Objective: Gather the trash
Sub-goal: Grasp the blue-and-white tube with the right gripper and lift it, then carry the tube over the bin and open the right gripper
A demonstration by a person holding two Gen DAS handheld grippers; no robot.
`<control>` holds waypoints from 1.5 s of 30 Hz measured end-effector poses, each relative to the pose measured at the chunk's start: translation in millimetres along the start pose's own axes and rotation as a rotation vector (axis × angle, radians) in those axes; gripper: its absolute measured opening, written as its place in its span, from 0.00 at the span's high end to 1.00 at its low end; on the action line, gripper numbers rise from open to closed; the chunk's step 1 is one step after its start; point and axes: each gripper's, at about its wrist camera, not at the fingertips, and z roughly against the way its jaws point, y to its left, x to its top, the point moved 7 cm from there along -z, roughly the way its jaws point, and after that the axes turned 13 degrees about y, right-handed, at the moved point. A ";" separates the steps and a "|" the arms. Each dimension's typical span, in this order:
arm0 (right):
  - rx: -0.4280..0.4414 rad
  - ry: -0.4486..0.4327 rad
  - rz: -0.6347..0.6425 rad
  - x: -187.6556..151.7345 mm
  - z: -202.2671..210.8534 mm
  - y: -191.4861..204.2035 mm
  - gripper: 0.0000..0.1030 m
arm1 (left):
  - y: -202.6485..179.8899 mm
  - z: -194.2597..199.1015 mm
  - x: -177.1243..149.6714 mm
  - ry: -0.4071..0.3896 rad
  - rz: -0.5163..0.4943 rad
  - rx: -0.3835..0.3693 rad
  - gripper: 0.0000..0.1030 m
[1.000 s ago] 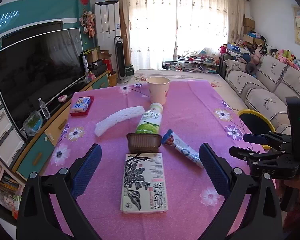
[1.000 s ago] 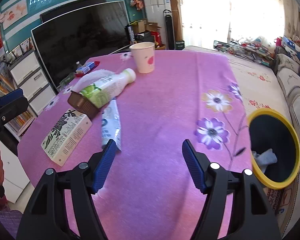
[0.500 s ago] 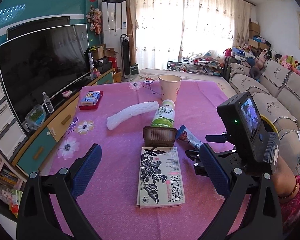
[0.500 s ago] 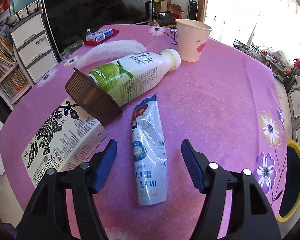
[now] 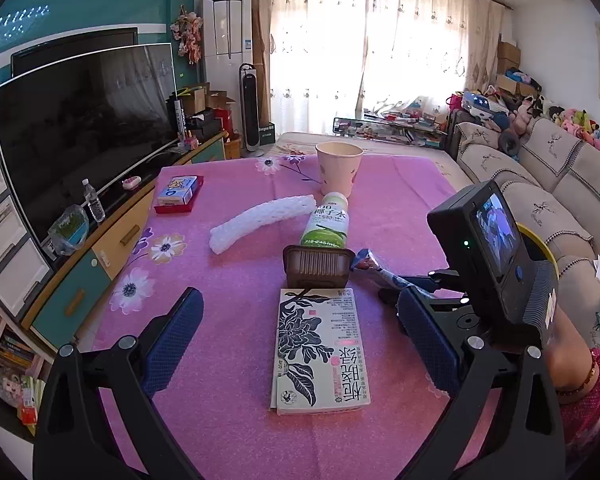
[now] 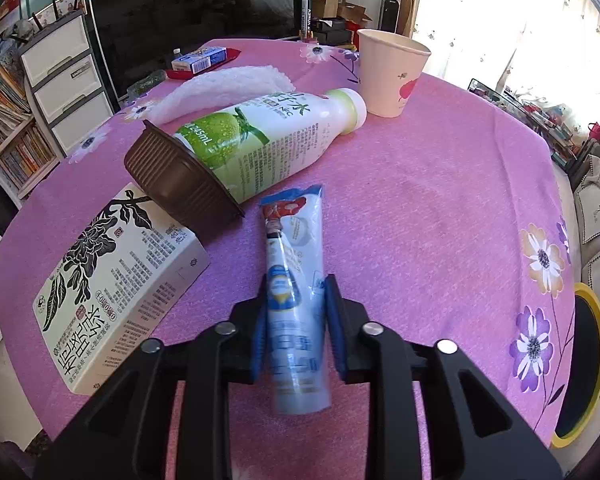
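1. One counter point(image 6: 439, 208), covered with a pink cloth that has printed flowers, carries all the things.
2. One bin point(image 6: 587, 364) with a yellow rim stands on the floor past the right edge of the counter.
3. One flat box point(image 6: 112, 300) with a black flower drawing lies at the near left; in the left wrist view it is between the left fingers and beyond them.
4. One white and green bottle point(image 6: 268, 136) lies on its side behind the box, its cap toward the far side.
5. One white foam net sleeve point(image 5: 260, 220) lies left of the bottle.
6. One brown plastic tray point(image 6: 180, 184) is tipped on its side, touching the base of the bottle and the far end of the box.
7. One pale paper cup point(image 6: 387, 72) stands upright at the far end, just beside the bottle cap.
8. One small blue and white box point(image 5: 178, 196) lies on a red base at the far left.
9. One blue and white wrapper point(image 6: 296, 300), the trash piece, lies on the counter right of the flat box.
10. The right gripper point(image 6: 296, 320) has its two fingers closing on the near half of the wrapper, pads pressing both sides.
11. The left gripper point(image 5: 300, 344) has its fingers wide apart with nothing between them, above the counter.
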 end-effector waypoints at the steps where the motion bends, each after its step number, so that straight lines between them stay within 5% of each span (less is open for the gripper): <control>1: 0.003 -0.002 -0.003 -0.9 0.6 -0.7 0.85 | -0.6 1.2 -0.7 0.000 -0.001 0.001 0.06; 13: 0.027 -0.067 -0.072 -22.5 36.8 -27.8 0.85 | -4.7 -4.5 -1.1 0.010 -0.010 -0.002 0.06; 29: -0.231 -0.049 -0.540 -112.1 57.4 -262.8 0.85 | -34.5 -16.3 2.7 0.035 -0.062 -0.018 0.06; 41: -0.279 0.039 -0.670 -144.8 21.4 -340.5 0.84 | -50.3 -22.9 5.5 0.051 -0.098 -0.014 0.06; 43: -0.280 0.045 -0.680 -145.4 17.0 -345.2 0.81 | -51.1 -25.1 5.4 0.056 -0.100 -0.014 0.06; 45: -0.283 0.044 -0.694 -146.9 15.3 -347.8 0.61 | -51.9 -26.8 4.9 0.062 -0.101 -0.016 0.06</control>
